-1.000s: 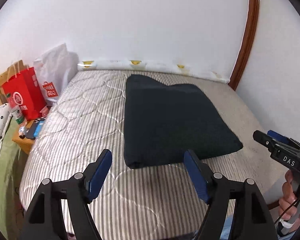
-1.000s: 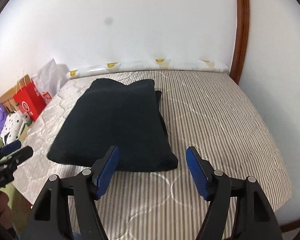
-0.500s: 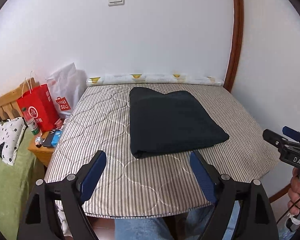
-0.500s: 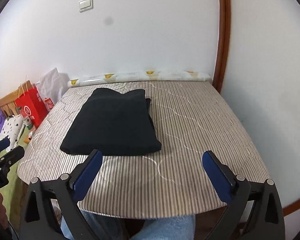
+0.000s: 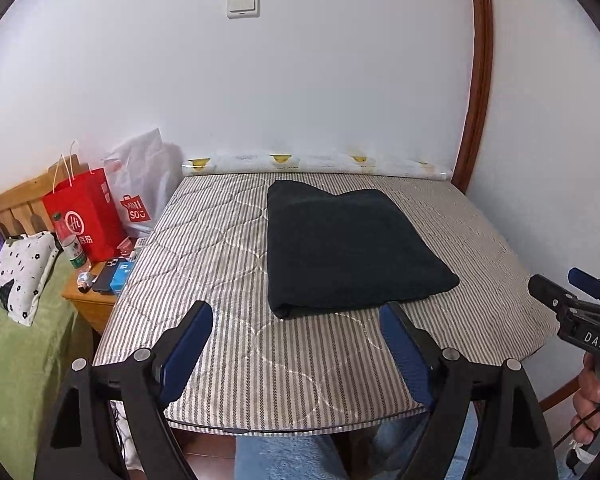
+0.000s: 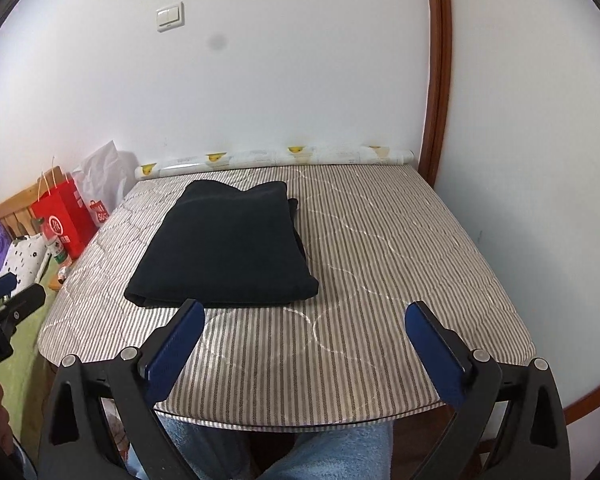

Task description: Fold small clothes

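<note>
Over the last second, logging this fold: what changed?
Both grippers, left and right, backed away from the cloth toward the near edge of the mattress; the right one's jaws also spread wider. Nothing was gripped or released. The cloth stayed folded in place.

Both views are evenly and softly lit, fairly bright, with no hard glare on the white wall (image 5: 340, 80), though a dim grey smudge sits on it right of the light switch (image 6: 170, 16) in the right wrist view. Fisheye distortion bows the brown door frame (image 5: 478, 80) and blackens the corners. The dark folded garment (image 5: 348, 252) shows little surface detail and casts only a faint shadow on the striped mattress (image 6: 380, 240); focus is sharp throughout.
</note>
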Action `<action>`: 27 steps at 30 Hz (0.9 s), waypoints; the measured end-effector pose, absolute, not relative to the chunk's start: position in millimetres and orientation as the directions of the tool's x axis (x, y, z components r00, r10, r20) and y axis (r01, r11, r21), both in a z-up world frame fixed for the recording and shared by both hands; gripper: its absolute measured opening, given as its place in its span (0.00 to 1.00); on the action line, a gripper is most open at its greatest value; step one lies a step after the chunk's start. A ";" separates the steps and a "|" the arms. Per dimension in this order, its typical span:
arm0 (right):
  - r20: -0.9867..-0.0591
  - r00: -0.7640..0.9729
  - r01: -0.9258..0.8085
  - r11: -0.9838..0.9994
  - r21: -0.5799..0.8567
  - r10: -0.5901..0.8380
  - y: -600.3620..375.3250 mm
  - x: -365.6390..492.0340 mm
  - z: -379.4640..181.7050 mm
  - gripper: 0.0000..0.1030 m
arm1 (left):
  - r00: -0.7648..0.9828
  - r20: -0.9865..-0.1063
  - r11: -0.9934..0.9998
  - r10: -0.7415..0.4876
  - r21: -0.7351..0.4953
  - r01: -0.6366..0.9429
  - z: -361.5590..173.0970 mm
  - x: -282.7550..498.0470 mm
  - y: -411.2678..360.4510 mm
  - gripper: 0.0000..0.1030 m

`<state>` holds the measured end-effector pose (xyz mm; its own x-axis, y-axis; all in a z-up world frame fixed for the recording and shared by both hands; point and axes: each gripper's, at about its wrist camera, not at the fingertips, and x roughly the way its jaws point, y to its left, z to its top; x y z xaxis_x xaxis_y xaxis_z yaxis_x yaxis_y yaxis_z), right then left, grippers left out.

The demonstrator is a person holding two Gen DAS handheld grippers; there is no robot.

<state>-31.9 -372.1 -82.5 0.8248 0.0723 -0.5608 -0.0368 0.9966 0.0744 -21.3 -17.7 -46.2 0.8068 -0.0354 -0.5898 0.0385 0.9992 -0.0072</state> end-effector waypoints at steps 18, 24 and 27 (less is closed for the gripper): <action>-0.553 0.831 -0.030 0.998 0.060 0.058 -374.9 -37.4 -82.9 0.96 | 0.804 -0.594 0.999 -0.031 -0.005 0.034 -49.7 -22.1 -17.5 0.82; -0.552 0.832 -0.033 0.998 0.054 0.057 -372.4 -38.0 -83.3 0.96 | 0.801 -0.598 1.000 -0.030 -0.010 0.030 -51.5 -20.8 -15.2 0.82; -0.551 0.832 -0.033 0.998 0.054 0.058 -372.7 -38.4 -83.4 0.96 | 0.801 -0.598 1.000 -0.029 -0.009 0.030 -51.7 -21.3 -15.8 0.82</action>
<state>-38.4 -372.8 -83.4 0.8323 0.0578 -0.5513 -0.0335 0.9980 0.0540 -21.3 -15.8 -51.7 0.8009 -0.0294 -0.5980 0.0298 0.9995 -0.0092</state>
